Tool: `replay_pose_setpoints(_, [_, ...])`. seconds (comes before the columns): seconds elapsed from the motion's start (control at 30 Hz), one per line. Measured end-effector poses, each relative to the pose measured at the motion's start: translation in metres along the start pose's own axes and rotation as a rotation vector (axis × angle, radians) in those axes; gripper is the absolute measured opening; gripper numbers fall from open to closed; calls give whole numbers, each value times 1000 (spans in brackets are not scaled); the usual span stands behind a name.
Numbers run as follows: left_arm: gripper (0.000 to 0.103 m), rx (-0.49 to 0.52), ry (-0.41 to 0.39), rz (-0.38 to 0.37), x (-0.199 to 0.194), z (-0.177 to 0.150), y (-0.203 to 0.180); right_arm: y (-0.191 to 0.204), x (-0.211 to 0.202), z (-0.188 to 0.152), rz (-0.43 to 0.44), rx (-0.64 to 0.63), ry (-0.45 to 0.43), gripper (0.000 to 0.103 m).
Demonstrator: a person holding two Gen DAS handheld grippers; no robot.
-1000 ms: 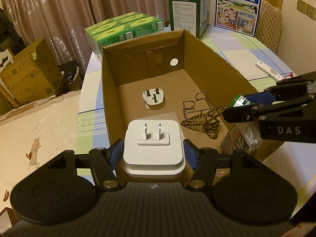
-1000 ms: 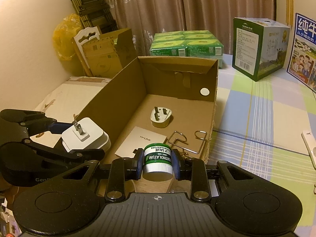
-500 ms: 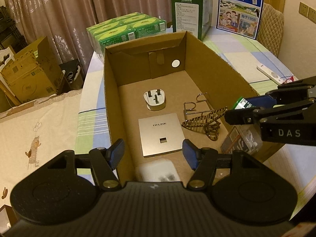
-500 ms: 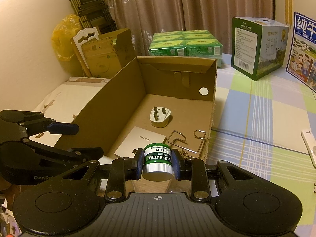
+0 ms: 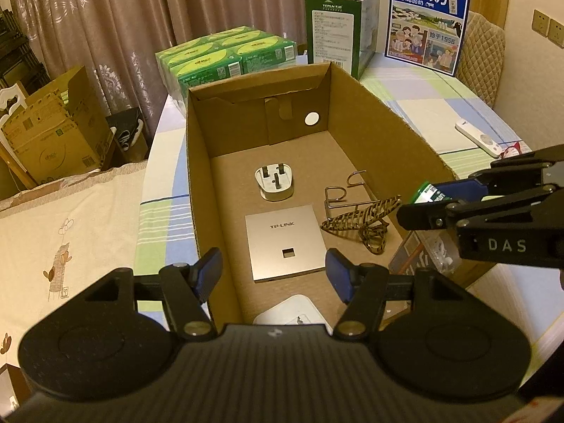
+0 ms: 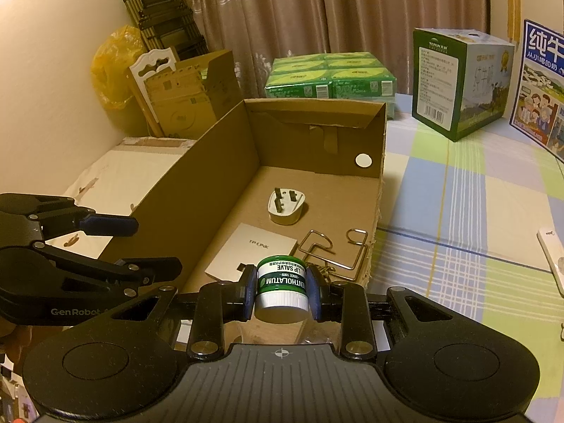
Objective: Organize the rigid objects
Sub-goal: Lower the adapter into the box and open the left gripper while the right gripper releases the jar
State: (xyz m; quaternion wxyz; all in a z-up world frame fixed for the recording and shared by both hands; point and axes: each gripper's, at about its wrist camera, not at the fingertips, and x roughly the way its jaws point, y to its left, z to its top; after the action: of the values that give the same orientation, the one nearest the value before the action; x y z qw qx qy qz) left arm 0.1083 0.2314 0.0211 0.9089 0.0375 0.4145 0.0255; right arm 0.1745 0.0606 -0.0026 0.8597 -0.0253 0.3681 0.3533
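Checked cloth covers the table [image 6: 458, 211], and a big cardboard box [image 5: 197, 176] sits on it. Inside lie a flat silver plate [image 5: 283, 243], a white charger [image 5: 296, 313] at 6 o'clock, and a plug [image 5: 274, 185] at 12. The left gripper [image 5: 273, 271] hangs over the box, jaws wide and empty. The right gripper [image 6: 281, 290] squeezes a green jar [image 6: 281, 290] at the box's near edge. Let go too early and the jar may roll.

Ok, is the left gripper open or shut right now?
Open. The left gripper has its blue pads spread wide with nothing between them; the white charger lies below it in the cardboard box.
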Motion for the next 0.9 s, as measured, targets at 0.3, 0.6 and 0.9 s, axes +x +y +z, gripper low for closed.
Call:
replay_pose_setpoints(0.3, [60, 4, -10, -1, -3, 3, -1, 2, -2, 1, 2, -3, -2, 27])
replay_pose_setpoints(0.6, [60, 3, -21, -1, -7, 5, 0, 2, -4, 2, 4, -1, -9, 27])
replay_pose_setpoints(0.9, [60, -2, -27, 0, -10, 5, 1, 1, -8, 2, 18, 21, -20, 27])
